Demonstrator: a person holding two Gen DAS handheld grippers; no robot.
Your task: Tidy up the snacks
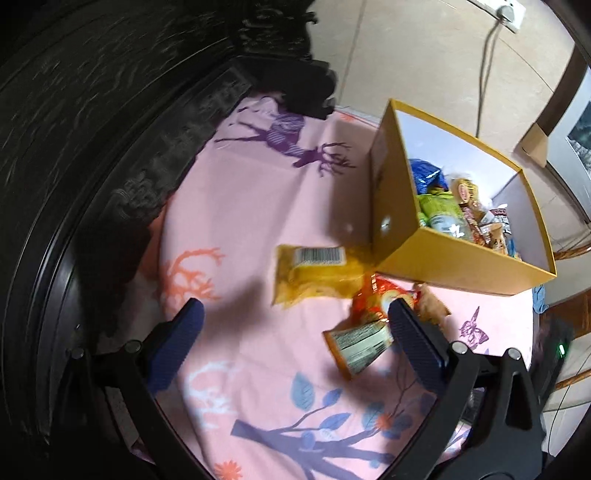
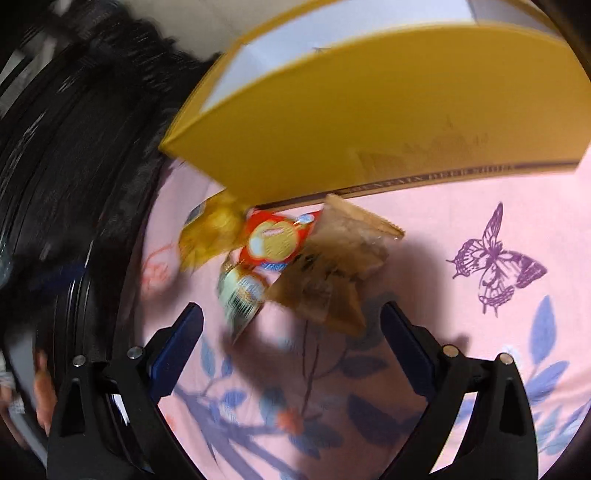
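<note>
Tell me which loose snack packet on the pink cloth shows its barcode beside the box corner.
The yellow packet: its white barcode label faces up, and one end touches the yellow box corner. The red-orange packet lies nearer the left gripper.

Open pink bedsheet [image 1: 236, 206] left of yellow box [image 1: 458, 266]; snack packets [image 2: 280, 254] crowded against box wall.

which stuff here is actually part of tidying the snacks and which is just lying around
Part of the job:
- yellow box, already holding several snacks
- yellow packet on the pink sheet
- red packet beside it
- brown packet beside that

Just lying about:
- pink printed sheet
- dark carved headboard
- wall socket and cable
- small cardboard box on the floor
</note>
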